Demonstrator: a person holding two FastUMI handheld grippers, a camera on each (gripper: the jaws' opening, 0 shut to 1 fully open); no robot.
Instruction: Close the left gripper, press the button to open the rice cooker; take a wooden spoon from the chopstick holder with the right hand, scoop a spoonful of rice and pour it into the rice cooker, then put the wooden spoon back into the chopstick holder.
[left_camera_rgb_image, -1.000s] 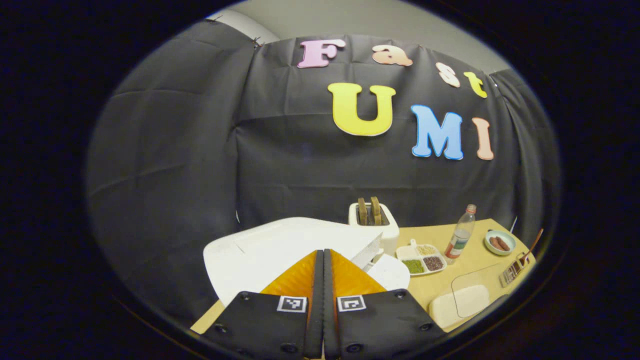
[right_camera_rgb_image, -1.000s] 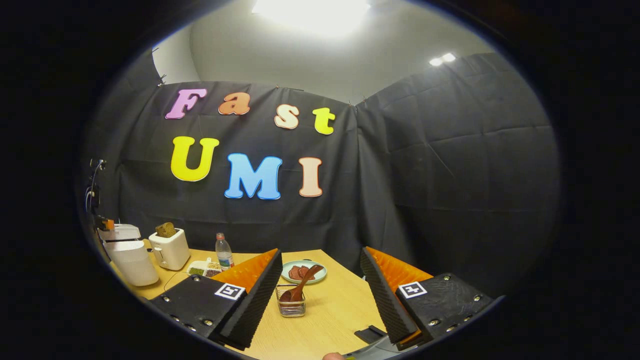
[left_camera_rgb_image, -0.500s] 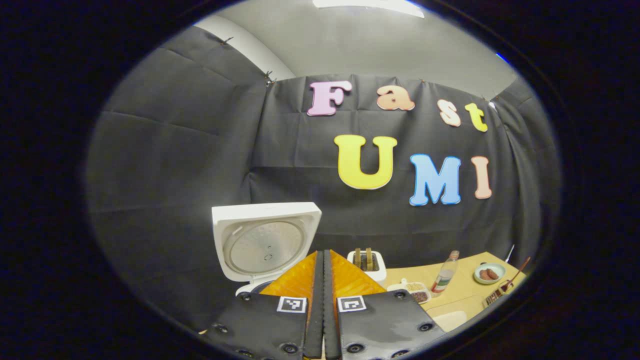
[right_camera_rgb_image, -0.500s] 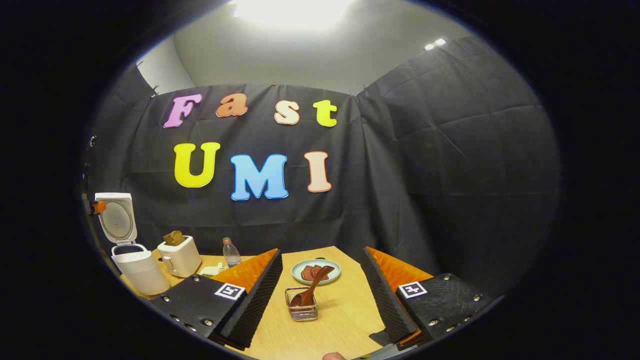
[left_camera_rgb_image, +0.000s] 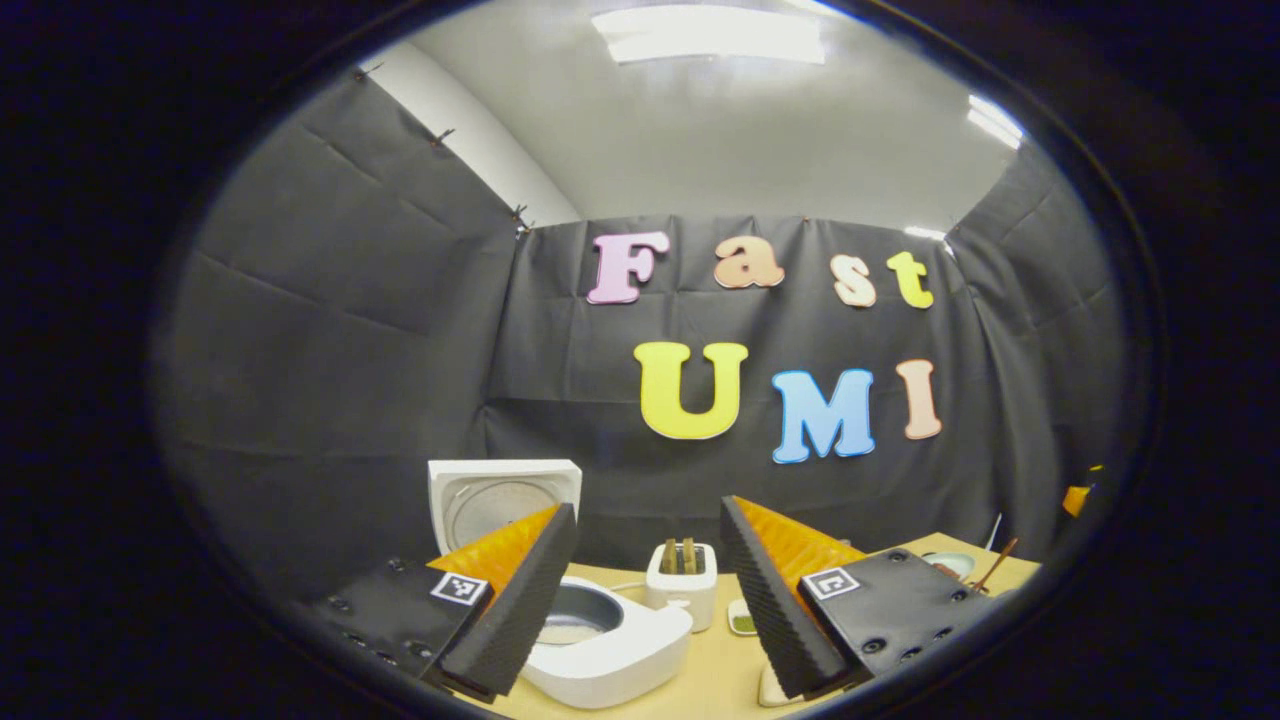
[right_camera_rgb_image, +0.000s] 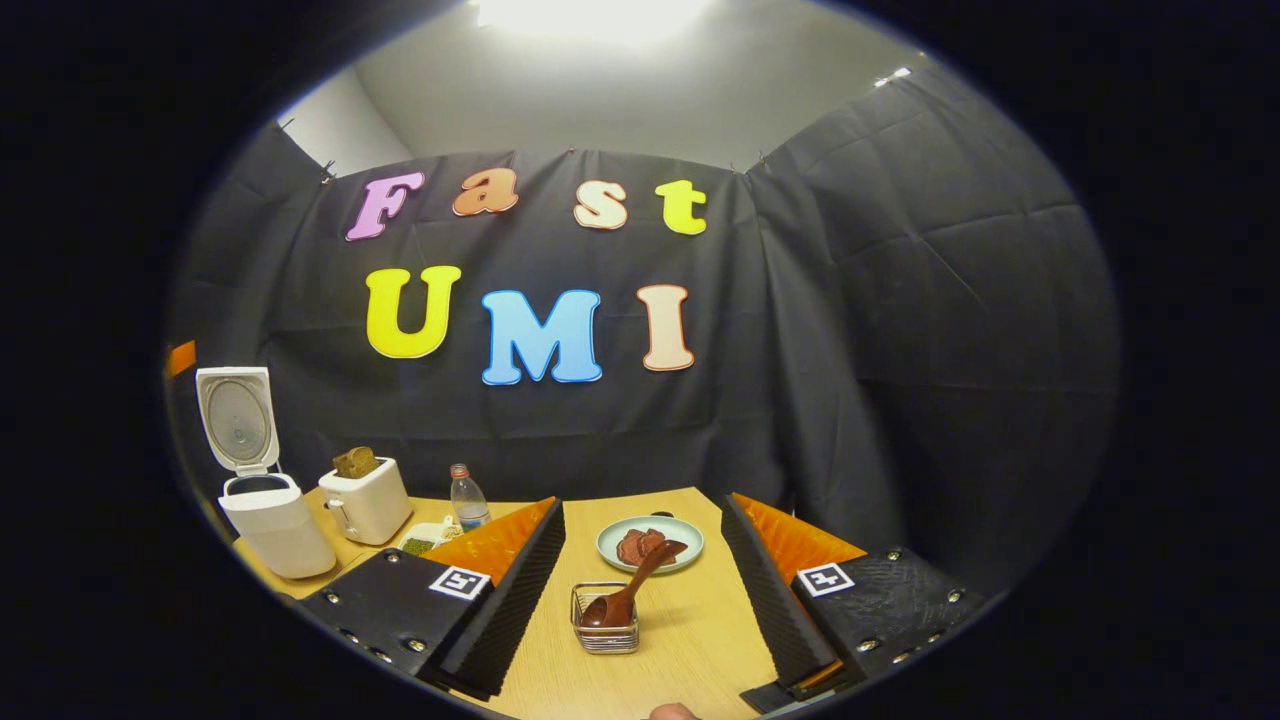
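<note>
The white rice cooker (left_camera_rgb_image: 610, 655) stands with its lid (left_camera_rgb_image: 500, 495) swung up, right in front of my open left gripper (left_camera_rgb_image: 648, 600), whose fingers are empty. In the right gripper view the same rice cooker (right_camera_rgb_image: 275, 525) sits at the far left of the table, lid raised. A wooden spoon (right_camera_rgb_image: 625, 590) leans in the wire chopstick holder (right_camera_rgb_image: 605, 632), which lies between the spread fingers of my open right gripper (right_camera_rgb_image: 645, 590), a little ahead of them. A divided dish of grains (right_camera_rgb_image: 425, 540) lies behind the left finger.
A white toaster (right_camera_rgb_image: 365, 505) with bread stands beside the cooker, then a plastic bottle (right_camera_rgb_image: 467, 500). A pale green plate of sausages (right_camera_rgb_image: 650, 545) sits behind the holder. The wooden table (right_camera_rgb_image: 690, 630) ends at the black cloth wall.
The rice cooker's lid has popped up. My left gripper has pulled up and back from it and opened. My right gripper has drifted slightly, still open over the holder.
</note>
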